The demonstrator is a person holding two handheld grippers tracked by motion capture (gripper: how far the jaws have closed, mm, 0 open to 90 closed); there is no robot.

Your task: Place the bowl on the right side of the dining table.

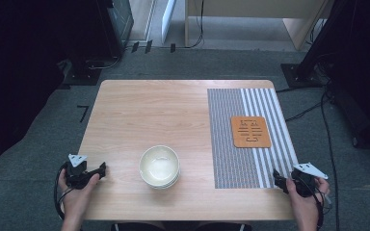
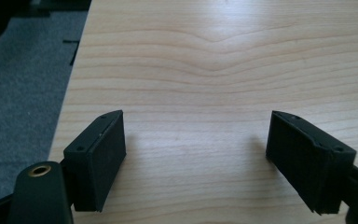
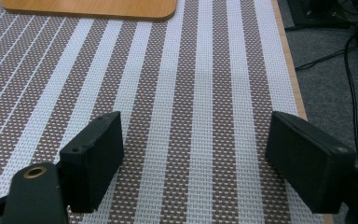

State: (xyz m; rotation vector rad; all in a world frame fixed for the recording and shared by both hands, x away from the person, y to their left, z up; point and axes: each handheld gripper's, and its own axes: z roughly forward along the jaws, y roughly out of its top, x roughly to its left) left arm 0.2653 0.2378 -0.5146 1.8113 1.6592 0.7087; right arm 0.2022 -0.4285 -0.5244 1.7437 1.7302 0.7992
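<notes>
A cream bowl (image 1: 159, 166), stacked on another like it, stands near the front middle of the wooden table (image 1: 149, 110). A brown-and-white striped placemat (image 1: 248, 137) covers the table's right part, and an orange-brown wooden trivet (image 1: 250, 131) with cut-out slots lies on it. My left gripper (image 1: 102, 169) rests at the table's front left, held by a hand, jaws wide apart over bare wood (image 2: 196, 140) with nothing between them. My right gripper (image 1: 275, 180) sits at the placemat's front right corner, jaws open over the mat (image 3: 196, 140). The trivet's near edge (image 3: 93, 9) shows ahead of it.
Grey carpet (image 1: 38, 144) surrounds the table. Cables (image 1: 313, 108) run over the floor to the right, close to the table's right edge (image 3: 292, 70). Dark equipment and stands rise at the back left and right. Bare wood lies between bowl and placemat.
</notes>
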